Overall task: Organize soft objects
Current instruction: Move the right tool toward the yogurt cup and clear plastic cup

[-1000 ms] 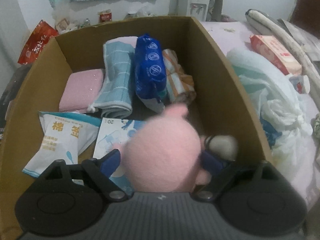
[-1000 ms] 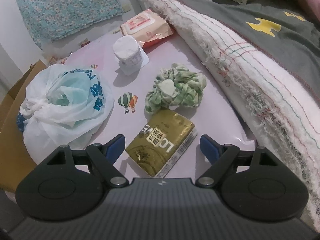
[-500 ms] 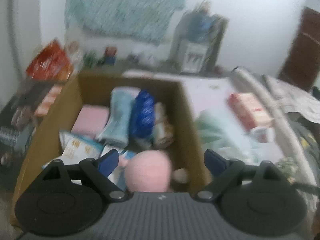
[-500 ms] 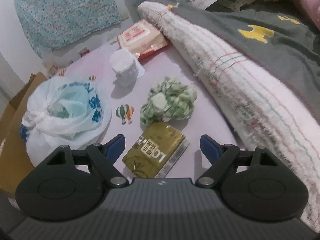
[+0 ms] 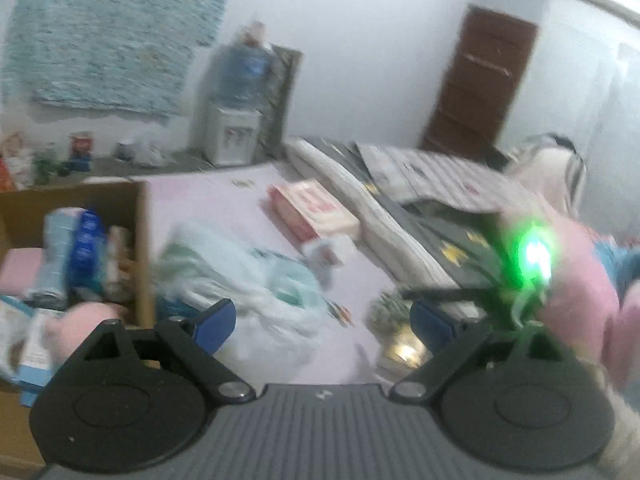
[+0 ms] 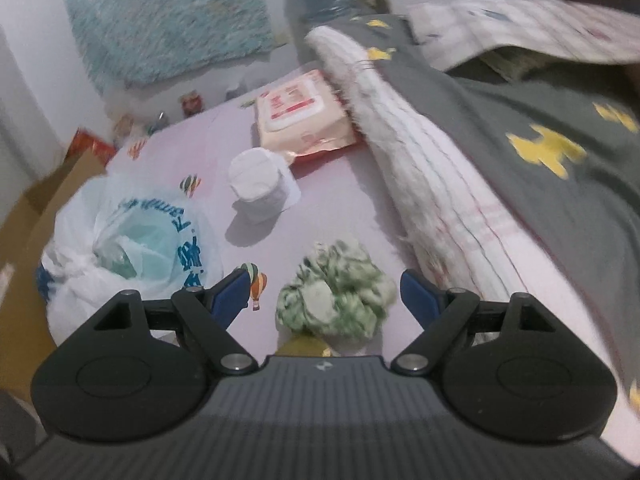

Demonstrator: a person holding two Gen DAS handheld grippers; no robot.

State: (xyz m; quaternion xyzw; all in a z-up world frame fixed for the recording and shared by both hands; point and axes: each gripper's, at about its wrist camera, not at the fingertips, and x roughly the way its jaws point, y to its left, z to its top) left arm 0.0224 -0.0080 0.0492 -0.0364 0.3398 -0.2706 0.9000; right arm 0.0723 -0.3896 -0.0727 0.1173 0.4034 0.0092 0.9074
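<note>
A: Status on your jaws?

B: Left gripper [image 5: 322, 320] spread wide, nothing between the pads. Right gripper [image 6: 322, 294] also spread, empty.

A: Where's the pink plush?

B: Lower left of the left view, pink plush [image 5: 86, 320] inside the cardboard box [image 5: 142, 240], beside the rolled towels and a blue pack (view is blurred, details soft).

A: What's in front of the right one?

B: Green-and-white scrunched cloth [image 6: 336, 294] on the lilac sheet [image 6: 332, 196], lower centre of frame, between my fingertips but untouched. A sliver of the gold packet [image 6: 304, 346] peeks out just below it. White plastic bag [image 6: 128, 252] sits left, touching the box wall. White roll [image 6: 260, 184] centre, wet-wipes pack [image 6: 300, 114] above it, against the folded blanket [image 6: 460, 184].
</note>
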